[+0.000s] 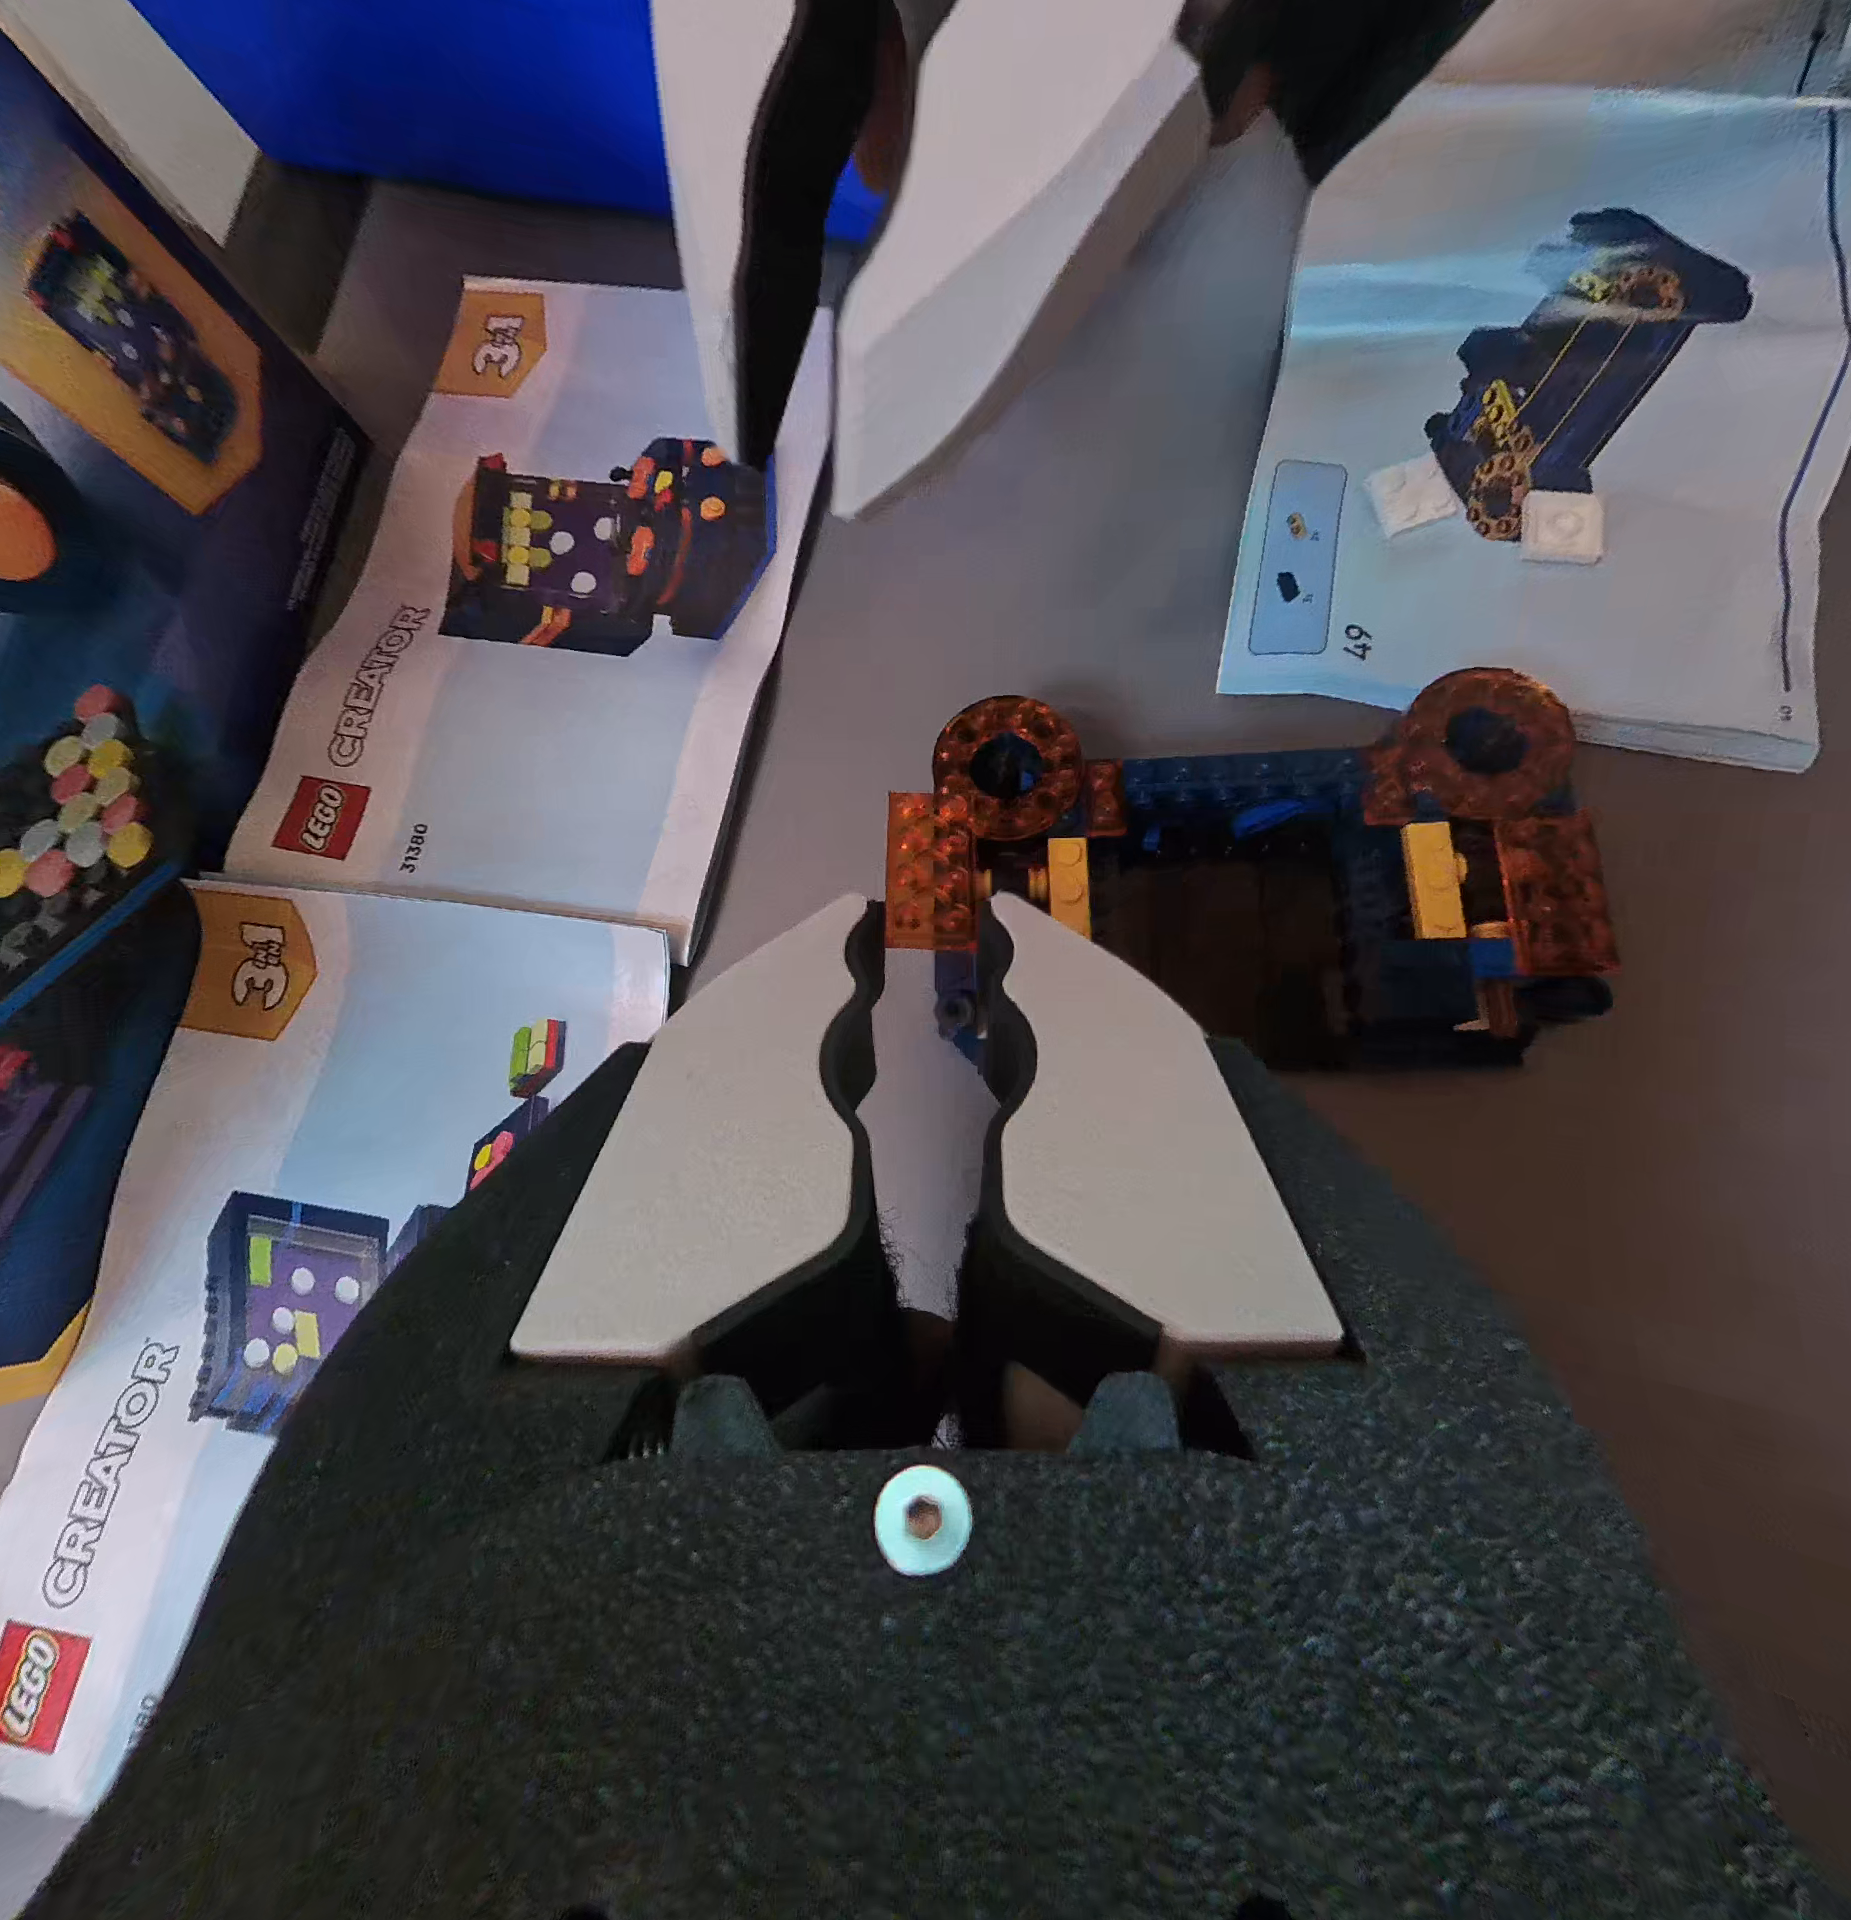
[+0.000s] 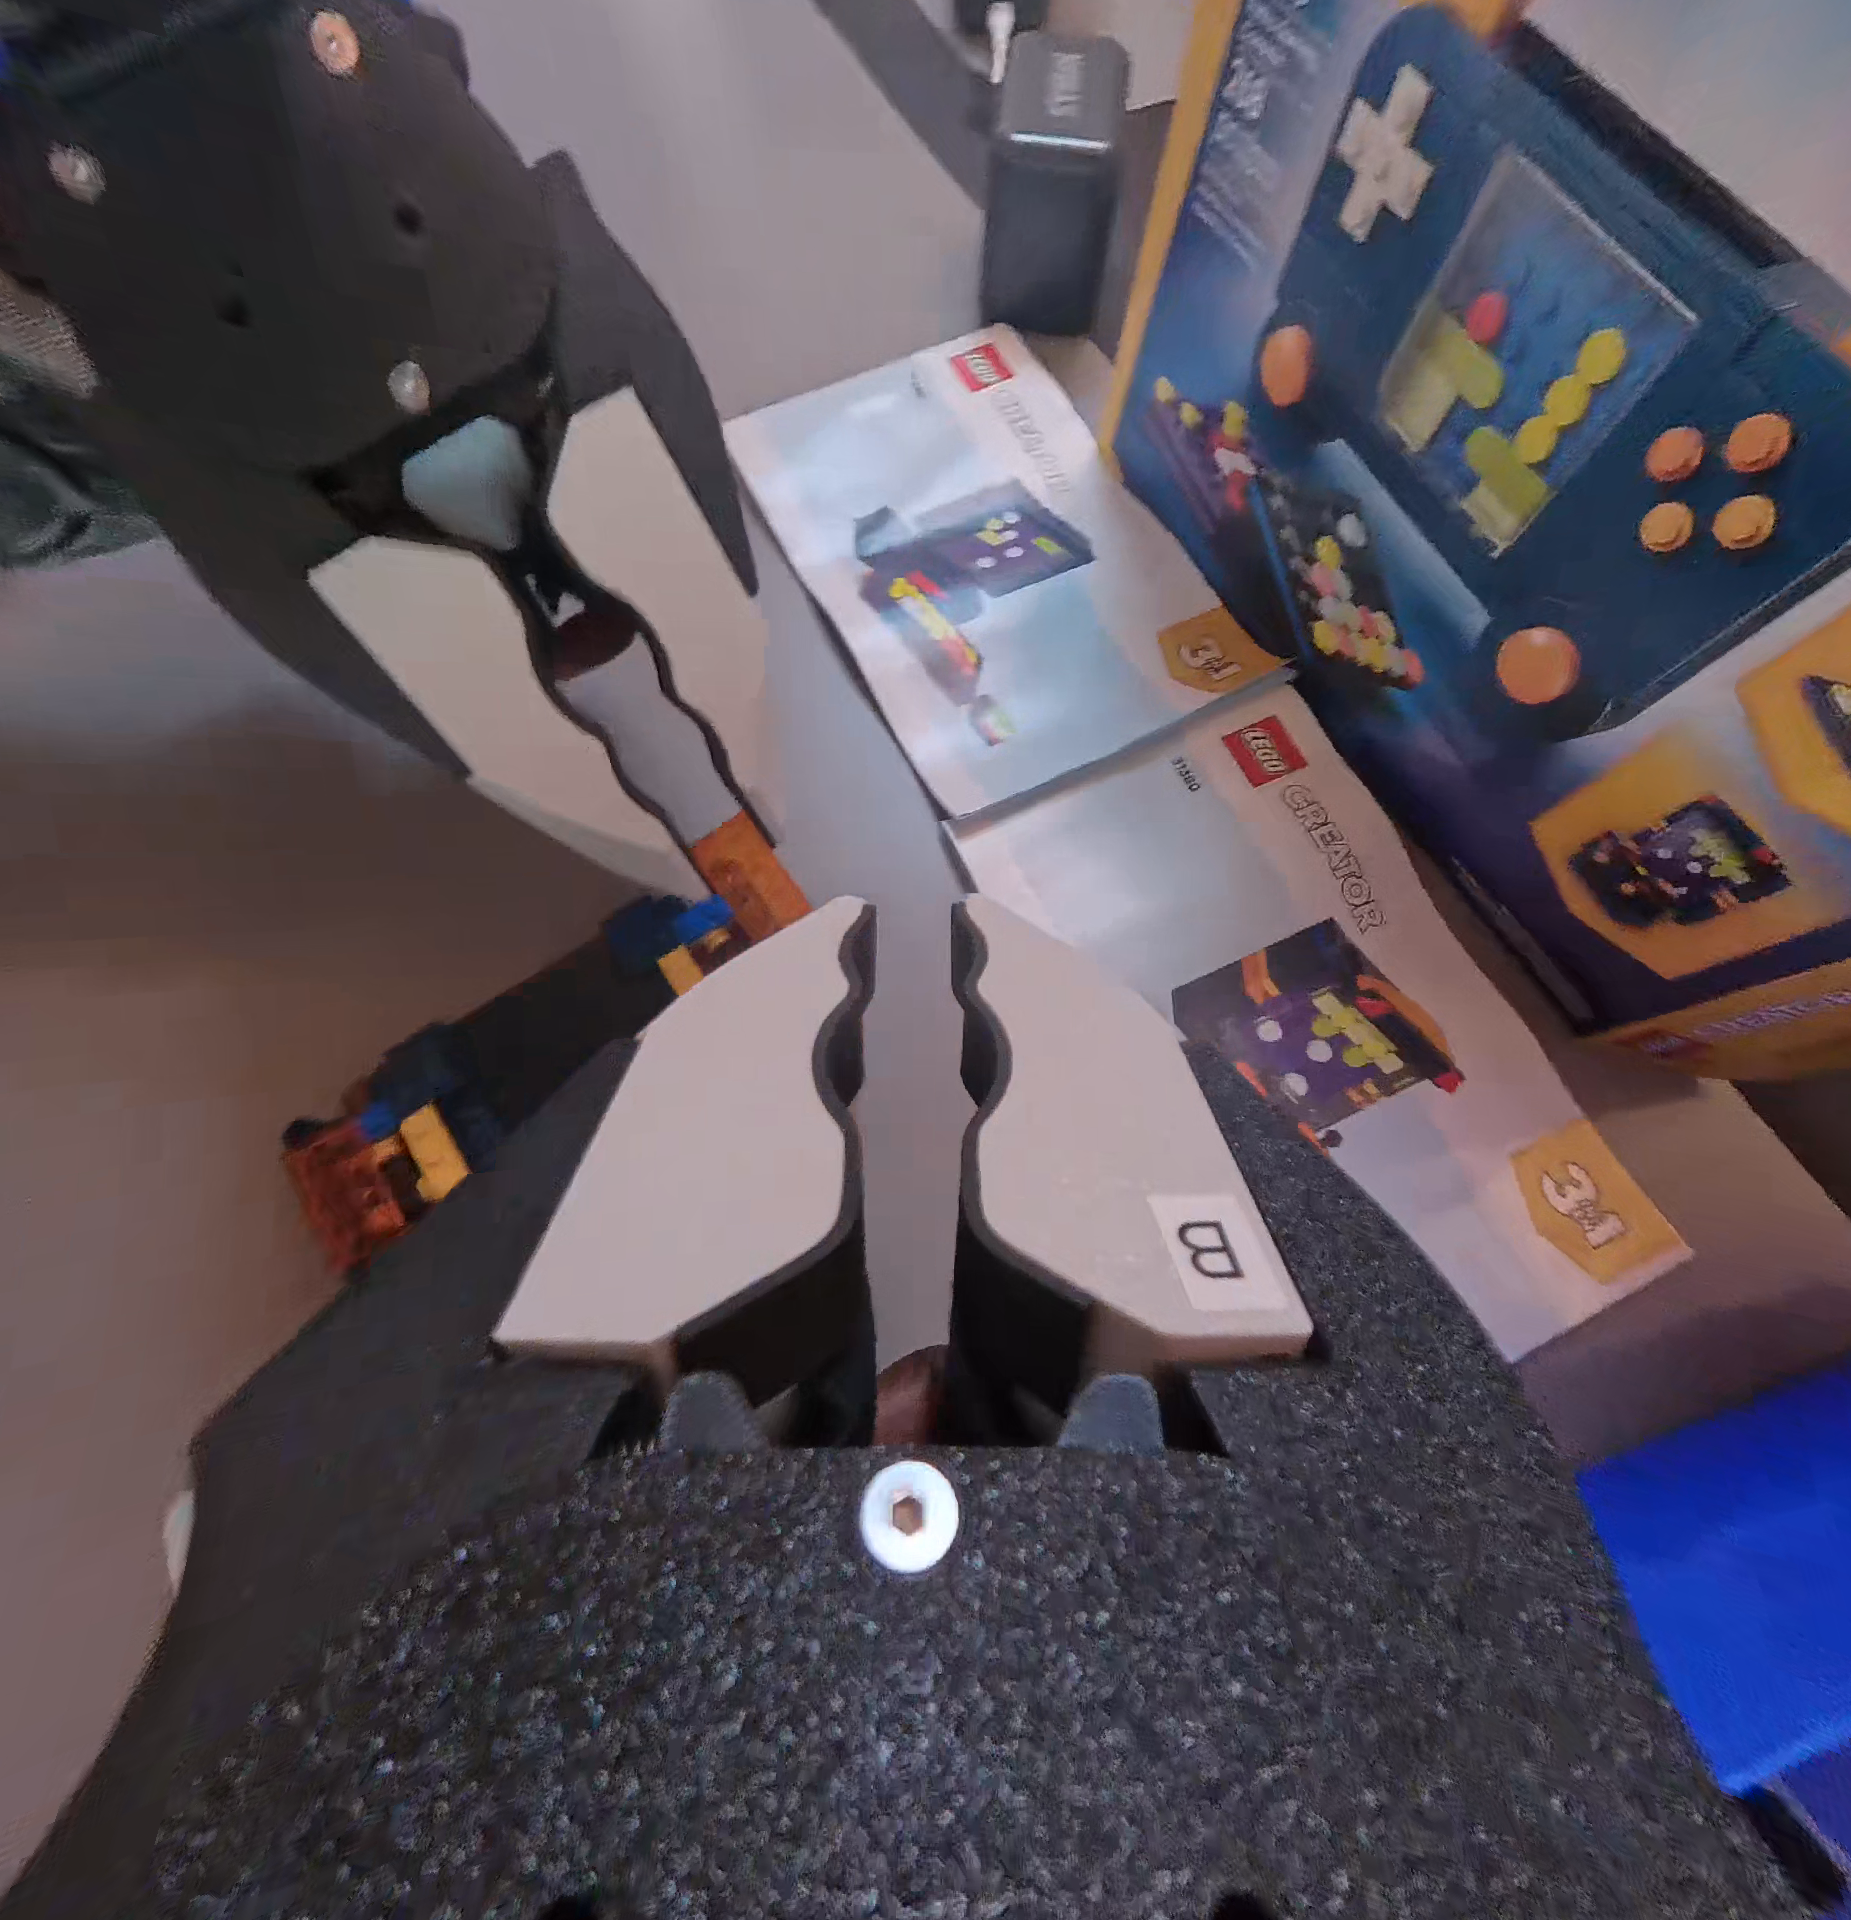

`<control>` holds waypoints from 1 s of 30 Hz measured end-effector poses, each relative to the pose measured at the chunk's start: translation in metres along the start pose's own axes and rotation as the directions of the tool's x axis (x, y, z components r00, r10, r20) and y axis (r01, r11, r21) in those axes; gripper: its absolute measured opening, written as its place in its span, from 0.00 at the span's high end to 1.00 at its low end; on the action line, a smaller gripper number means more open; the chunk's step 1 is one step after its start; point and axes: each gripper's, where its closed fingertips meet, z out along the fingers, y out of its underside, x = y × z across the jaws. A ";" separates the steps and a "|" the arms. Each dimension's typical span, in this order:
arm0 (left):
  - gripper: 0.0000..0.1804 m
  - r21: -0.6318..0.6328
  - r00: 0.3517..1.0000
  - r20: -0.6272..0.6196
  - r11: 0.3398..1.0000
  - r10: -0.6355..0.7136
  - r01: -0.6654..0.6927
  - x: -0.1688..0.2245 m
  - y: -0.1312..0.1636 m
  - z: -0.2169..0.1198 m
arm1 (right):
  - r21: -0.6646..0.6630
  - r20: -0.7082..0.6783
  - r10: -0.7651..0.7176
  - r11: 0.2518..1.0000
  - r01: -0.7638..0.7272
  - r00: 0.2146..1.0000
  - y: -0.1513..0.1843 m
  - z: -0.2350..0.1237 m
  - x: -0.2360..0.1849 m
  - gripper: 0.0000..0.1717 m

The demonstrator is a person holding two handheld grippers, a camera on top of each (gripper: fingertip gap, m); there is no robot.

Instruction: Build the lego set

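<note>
A dark blue brick model [image 1: 1253, 883] with clear orange discs and yellow bricks lies on the grey table [image 1: 1004, 623]. My left gripper [image 1: 931, 914] is shut on the model's near-left end, its pads pressing on the clear orange plate [image 1: 926, 873] there. The right wrist view confirms this: the left gripper [image 2: 734, 831] has the orange plate [image 2: 749, 883] between its tips, and the model [image 2: 433, 1122] stretches to the lower left. My right gripper [image 2: 913, 914] is open, with only bare table showing between its fingers. It hovers beyond the model, also seen in the left wrist view [image 1: 807, 457].
Two closed instruction booklets [image 1: 526, 675] [image 1: 308, 1195] lie left of the model. The set's blue and yellow box [image 2: 1523, 416] stands beyond them. An open booklet page [image 1: 1544, 436] with two small white plates on it lies behind the model. A blue bin [image 1: 412, 83] stands at the far side. There is about 7 cm between the tips of the two grippers.
</note>
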 end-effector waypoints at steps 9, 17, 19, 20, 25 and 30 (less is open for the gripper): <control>0.91 -0.023 0.999 -0.046 1.000 -0.022 0.021 0.000 0.009 0.010 | -0.045 0.155 0.227 0.974 -0.222 0.962 0.021 0.051 -0.010 1.00; 0.91 -0.005 0.993 -0.090 0.998 -0.070 0.070 0.008 0.014 0.013 | -0.104 0.217 0.229 0.972 -0.210 0.949 0.034 0.057 -0.015 1.00; 0.91 -0.001 0.992 -0.094 0.997 -0.080 0.081 0.008 0.014 0.013 | -0.125 0.223 0.217 0.973 -0.193 0.950 0.037 0.060 -0.018 1.00; 0.91 0.000 0.992 -0.093 0.997 -0.082 0.082 0.008 0.014 0.013 | -0.129 0.232 0.211 0.974 -0.185 0.950 0.038 0.061 -0.020 1.00; 0.91 -0.010 0.990 -0.107 0.996 -0.093 0.092 0.010 0.015 0.012 | -0.120 0.247 0.228 0.972 -0.204 0.942 0.035 0.062 -0.021 1.00; 0.91 -0.027 0.986 -0.121 0.993 -0.115 0.112 0.010 0.015 0.012 | -0.139 0.277 0.208 0.975 -0.175 0.938 0.038 0.063 -0.027 0.97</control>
